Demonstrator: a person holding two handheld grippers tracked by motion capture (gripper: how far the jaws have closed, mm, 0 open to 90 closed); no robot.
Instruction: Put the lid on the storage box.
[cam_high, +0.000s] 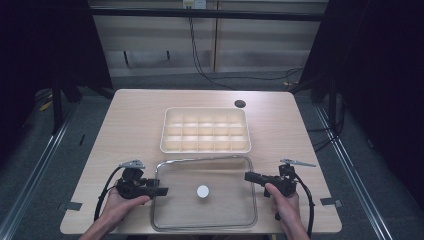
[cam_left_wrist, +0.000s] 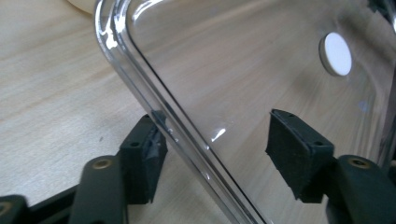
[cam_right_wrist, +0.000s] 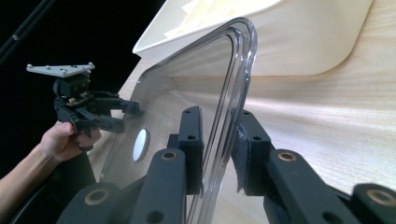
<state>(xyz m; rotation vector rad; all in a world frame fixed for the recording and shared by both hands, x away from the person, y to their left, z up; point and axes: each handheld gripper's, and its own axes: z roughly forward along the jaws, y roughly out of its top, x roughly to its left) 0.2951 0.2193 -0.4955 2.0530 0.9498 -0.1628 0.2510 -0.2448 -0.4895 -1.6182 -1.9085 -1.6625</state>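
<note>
A clear plastic lid (cam_high: 220, 212) with a white round knob (cam_high: 202, 191) lies flat on the table in front of me. My left gripper (cam_high: 161, 191) is open and straddles the lid's left rim (cam_left_wrist: 140, 79); one pad (cam_left_wrist: 142, 161) sits just outside the rim, the other (cam_left_wrist: 296, 151) stands well inside over the lid. My right gripper (cam_high: 248, 176) sits on the right rim (cam_right_wrist: 236, 74), its two pads pressed close on either side of it. The knob (cam_right_wrist: 141, 144) and my left gripper (cam_right_wrist: 135, 109) also appear in the right gripper view.
A cream tray (cam_high: 205, 109) divided into several empty compartments stands just behind the lid, its front wall (cam_right_wrist: 299, 42) close to the lid's far edge. A dark round hole (cam_high: 240, 103) is in the tabletop at the back right. Bare wood (cam_high: 125, 130) lies on both sides.
</note>
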